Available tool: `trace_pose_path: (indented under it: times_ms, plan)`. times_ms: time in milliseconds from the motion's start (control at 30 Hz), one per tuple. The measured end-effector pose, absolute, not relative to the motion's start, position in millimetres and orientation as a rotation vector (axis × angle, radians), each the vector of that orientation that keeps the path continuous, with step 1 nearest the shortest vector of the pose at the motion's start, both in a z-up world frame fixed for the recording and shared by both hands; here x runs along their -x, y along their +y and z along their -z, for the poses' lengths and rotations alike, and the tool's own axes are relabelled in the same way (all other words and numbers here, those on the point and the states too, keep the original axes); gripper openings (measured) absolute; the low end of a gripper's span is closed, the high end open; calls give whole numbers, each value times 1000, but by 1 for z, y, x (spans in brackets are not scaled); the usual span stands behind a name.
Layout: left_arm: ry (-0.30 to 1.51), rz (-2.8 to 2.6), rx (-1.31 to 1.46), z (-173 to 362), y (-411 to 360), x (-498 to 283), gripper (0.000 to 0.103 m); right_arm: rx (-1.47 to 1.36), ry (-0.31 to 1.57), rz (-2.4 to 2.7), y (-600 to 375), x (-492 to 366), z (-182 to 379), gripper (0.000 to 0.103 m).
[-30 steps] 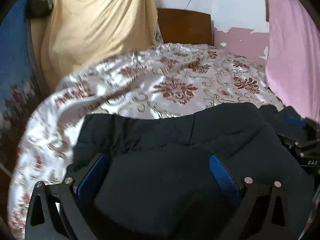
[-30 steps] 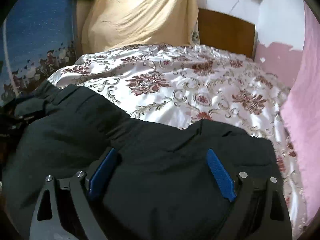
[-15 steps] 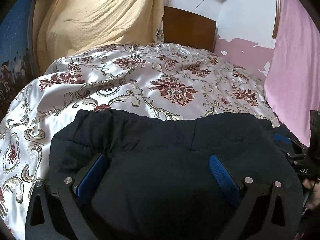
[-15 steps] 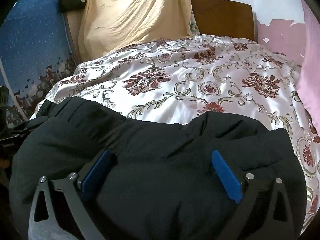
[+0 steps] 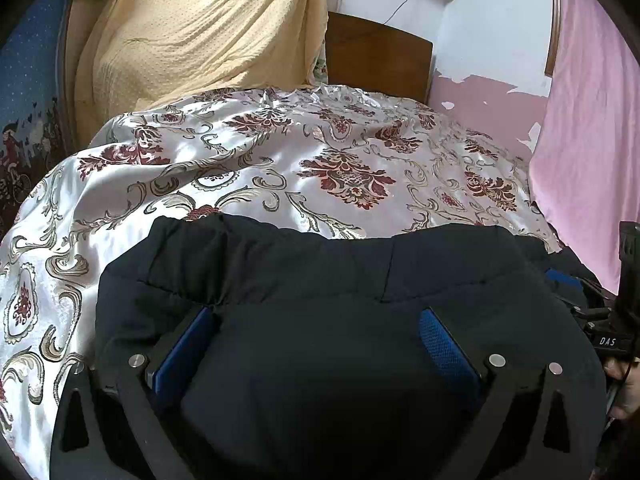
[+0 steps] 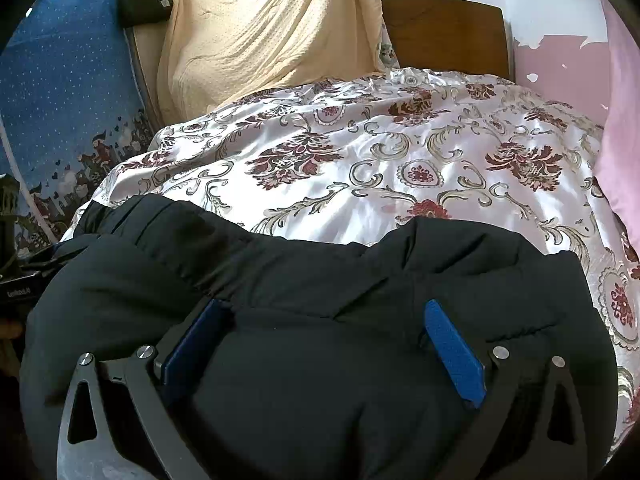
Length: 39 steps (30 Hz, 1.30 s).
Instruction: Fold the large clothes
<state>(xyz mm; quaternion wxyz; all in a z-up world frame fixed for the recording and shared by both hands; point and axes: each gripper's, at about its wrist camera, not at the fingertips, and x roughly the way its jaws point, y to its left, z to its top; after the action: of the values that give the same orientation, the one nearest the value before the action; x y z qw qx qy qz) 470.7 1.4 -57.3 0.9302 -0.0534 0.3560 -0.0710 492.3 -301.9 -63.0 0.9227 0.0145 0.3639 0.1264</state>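
A bulky dark navy padded jacket (image 5: 320, 320) lies bunched on a bed, its folds filling the space between the wide-spread jaws of both the left gripper (image 5: 316, 340) and the right gripper (image 6: 324, 340); neither clamps it. Beyond the grippers stretches a shiny white floral bedspread (image 6: 380, 168), then a hanging yellow cloth (image 5: 208, 28) and wooden headboard (image 6: 444, 32).

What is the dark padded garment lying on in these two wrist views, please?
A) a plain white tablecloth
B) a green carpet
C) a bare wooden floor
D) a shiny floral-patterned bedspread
D: the dark garment rests on the floral bedspread, whose cream satin with red flowers and scrolls stretches behind it to the wooden headboard.
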Motion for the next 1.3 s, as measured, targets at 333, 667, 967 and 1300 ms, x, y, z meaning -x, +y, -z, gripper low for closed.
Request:
trace_pose_path:
  times_ms: [333,667,967,1300]
  plan:
    - [728,145,110,58,2,-470,103,-30,744,-259,-302,-492,65,100]
    - [728,144,108,58,2,-470,103,-31,741,-259,-302,-491,66,100]
    - [727,143,108,59,2,-470,103,-25,740,-255,-302,-490,66,100]
    - [733,56,85,50,7,-458,103,82,747,-139,-289,-472,47,101]
